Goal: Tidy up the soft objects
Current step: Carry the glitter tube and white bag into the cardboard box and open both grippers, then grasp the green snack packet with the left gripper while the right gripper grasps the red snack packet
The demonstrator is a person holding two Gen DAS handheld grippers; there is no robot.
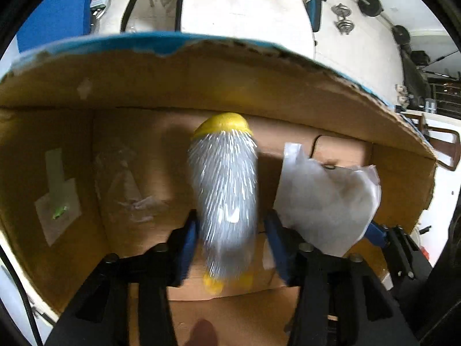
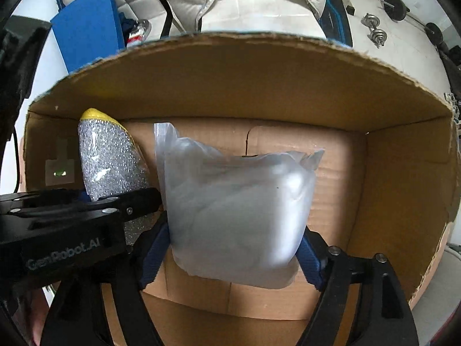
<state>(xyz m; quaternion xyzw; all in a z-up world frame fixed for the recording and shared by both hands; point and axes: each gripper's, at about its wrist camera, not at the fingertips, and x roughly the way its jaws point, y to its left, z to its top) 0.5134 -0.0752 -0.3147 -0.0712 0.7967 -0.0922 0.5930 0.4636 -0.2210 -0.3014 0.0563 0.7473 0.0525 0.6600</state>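
I look down into an open cardboard box (image 1: 201, 86). A silver glittery soft toy (image 1: 227, 190) with yellow ends, blurred, stands between the blue pads (image 1: 188, 239) of my left gripper (image 1: 232, 222). A gap shows on each side of the toy, so the jaws are open. A white plastic bag of soft filling (image 2: 239, 207) sits between the fingers of my right gripper (image 2: 234, 230). Its sides lie along the blue pads (image 2: 155, 256) without being pinched in, so the jaws look open. The toy (image 2: 109, 161) stands just left of the bag, behind the left gripper's body (image 2: 72, 219).
The box walls (image 2: 403, 187) rise on all sides, with a torn far flap edged in blue. Tape patches mark the box's left wall (image 1: 57, 196). Beyond the box are white padded cushions (image 2: 245, 5), a blue panel (image 2: 89, 28) and dumbbells (image 2: 374, 28).
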